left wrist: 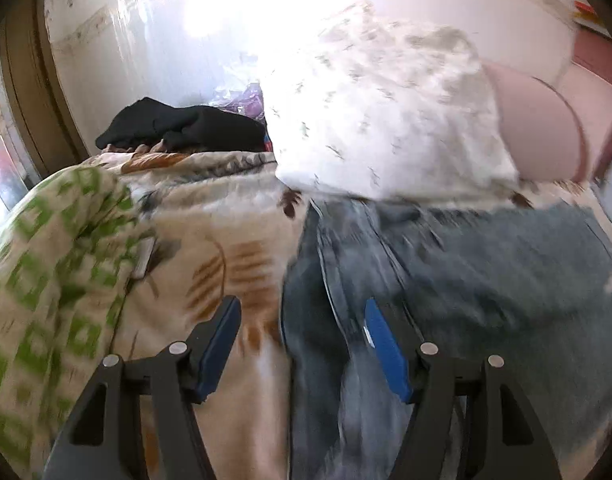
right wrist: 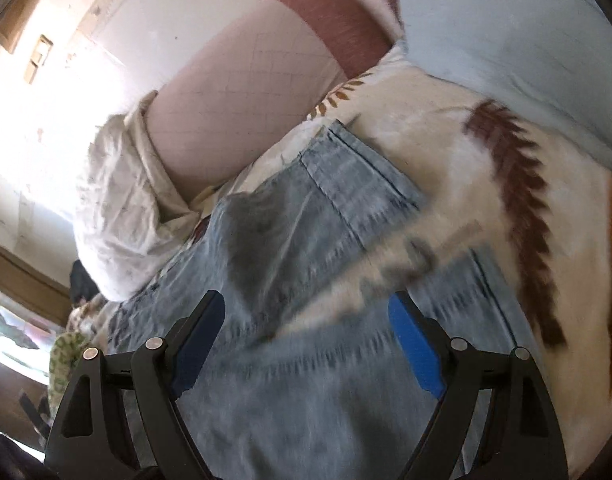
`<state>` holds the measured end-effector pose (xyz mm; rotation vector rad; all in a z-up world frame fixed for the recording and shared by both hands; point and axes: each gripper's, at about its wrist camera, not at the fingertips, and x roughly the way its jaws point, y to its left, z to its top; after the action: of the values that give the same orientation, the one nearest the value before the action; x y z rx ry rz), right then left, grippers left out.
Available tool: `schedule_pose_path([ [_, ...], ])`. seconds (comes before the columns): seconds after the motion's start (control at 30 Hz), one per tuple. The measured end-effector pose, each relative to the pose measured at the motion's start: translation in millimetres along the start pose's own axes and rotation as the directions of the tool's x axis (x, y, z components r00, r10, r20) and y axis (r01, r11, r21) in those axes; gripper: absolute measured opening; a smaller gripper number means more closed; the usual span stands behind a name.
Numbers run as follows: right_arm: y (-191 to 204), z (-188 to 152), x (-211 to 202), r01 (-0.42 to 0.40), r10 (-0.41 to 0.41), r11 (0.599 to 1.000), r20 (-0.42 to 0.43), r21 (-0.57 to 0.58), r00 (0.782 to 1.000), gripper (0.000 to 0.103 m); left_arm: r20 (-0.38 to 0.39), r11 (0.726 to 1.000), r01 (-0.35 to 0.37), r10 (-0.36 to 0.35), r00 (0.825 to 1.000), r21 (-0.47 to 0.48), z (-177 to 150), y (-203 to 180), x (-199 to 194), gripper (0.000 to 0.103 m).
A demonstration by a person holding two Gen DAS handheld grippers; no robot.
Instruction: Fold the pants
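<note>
Light blue denim pants (left wrist: 445,280) lie on a cream bedspread with brown leaf prints (left wrist: 234,248). In the left wrist view my left gripper (left wrist: 302,312) is open and empty, its jaws wide apart over the pants' left edge. In the right wrist view the pants (right wrist: 306,360) fill the lower middle, with a hemmed end (right wrist: 345,168) lying toward the far pillows. My right gripper (right wrist: 306,308) is open and empty just above the denim. Both views are blurred by motion.
A white patterned pillow (left wrist: 385,120) and a pink pillow (left wrist: 537,136) lie at the head of the bed. A black garment (left wrist: 182,124) sits behind, and a green-and-white blanket (left wrist: 58,260) lies at the left. A pale blue wall (right wrist: 505,20) borders the bed.
</note>
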<state>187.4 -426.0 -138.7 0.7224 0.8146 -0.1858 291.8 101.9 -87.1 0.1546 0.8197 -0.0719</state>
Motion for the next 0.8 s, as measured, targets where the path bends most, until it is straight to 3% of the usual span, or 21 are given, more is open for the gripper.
schedule_pose_path([
  [0.17, 12.6, 39.6, 31.8, 0.032, -0.032, 0.999, -0.001, -0.026, 0.999, 0.084, -0.080, 0.999, 0.041, -0.043, 0.996, -0.022, 39.6, -6.8, 70.1, 0.067],
  [0.37, 14.7, 71.0, 54.5, 0.089, -0.089, 0.993, 0.008, -0.078, 0.996, 0.084, -0.186, 0.987, 0.076, -0.102, 0.977, -0.139, 66.2, -8.8, 140.1, 0.066],
  [0.4, 12.4, 76.7, 58.7, 0.099, -0.099, 0.992, 0.009, -0.079, 0.995, 0.084, -0.193, 0.986, 0.082, -0.110, 0.975, -0.145, 68.9, -9.8, 146.4, 0.062],
  [0.47, 8.8, 84.1, 63.9, 0.112, -0.111, 0.991, 0.014, -0.079, 0.994, 0.084, -0.214, 0.980, 0.109, -0.144, 0.966, -0.166, 72.4, -10.6, 158.4, 0.029],
  [0.57, 5.3, 93.9, 71.7, 0.124, -0.123, 0.989, 0.016, -0.076, 0.992, 0.084, -0.243, 0.971, 0.131, -0.178, 0.953, -0.198, 72.8, -10.6, 172.7, 0.012],
  [0.63, 3.9, 97.4, 76.5, 0.129, -0.128, 0.988, 0.017, -0.080, 0.992, 0.084, -0.249, 0.967, 0.142, -0.195, 0.949, -0.213, 71.7, -11.3, 178.7, 0.006],
  [0.8, 4.9, 105.9, 88.5, 0.129, -0.129, 0.988, 0.003, -0.090, 0.992, 0.084, -0.228, 0.959, 0.162, -0.216, 0.950, -0.232, 69.5, -9.2, 180.5, 0.004],
])
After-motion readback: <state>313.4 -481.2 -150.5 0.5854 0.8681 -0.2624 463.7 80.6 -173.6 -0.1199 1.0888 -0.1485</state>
